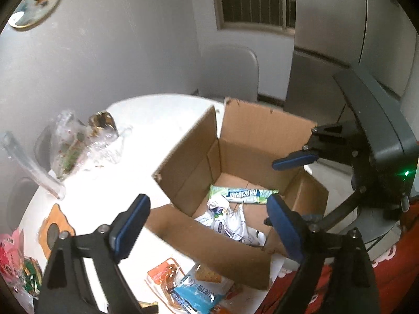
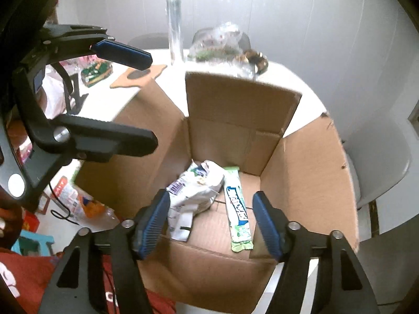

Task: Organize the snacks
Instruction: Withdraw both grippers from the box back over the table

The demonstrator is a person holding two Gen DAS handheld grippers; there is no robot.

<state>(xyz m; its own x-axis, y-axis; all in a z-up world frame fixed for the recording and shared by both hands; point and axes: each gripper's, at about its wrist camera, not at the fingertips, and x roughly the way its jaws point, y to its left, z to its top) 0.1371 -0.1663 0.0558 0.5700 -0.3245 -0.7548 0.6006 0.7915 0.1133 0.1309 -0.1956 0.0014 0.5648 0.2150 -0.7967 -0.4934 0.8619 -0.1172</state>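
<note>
The job is partly done. Two snacks already lie in the open cardboard box (image 2: 309, 172), which fills the middle of the right wrist view: a long green and white bar (image 2: 237, 208) lies flat on the bottom, and a crinkly white bag (image 2: 191, 193) sits just beside it on the left, touching it. More snacks wait on the white table (image 1: 146, 130). In the left wrist view, an orange packet (image 1: 163, 277) and a blue cracker packet (image 1: 201, 287) lie at the bottom of the frame, just outside the box wall, and pink and green packets (image 1: 15, 264) sit at the lower left edge. So I think most of the work is left. The left gripper (image 1: 209, 225) is spread wide and holds nothing, up over the near edge of the box. The right gripper (image 2: 212, 222) is also spread wide and holds nothing, right above the two snacks in the box.
</note>
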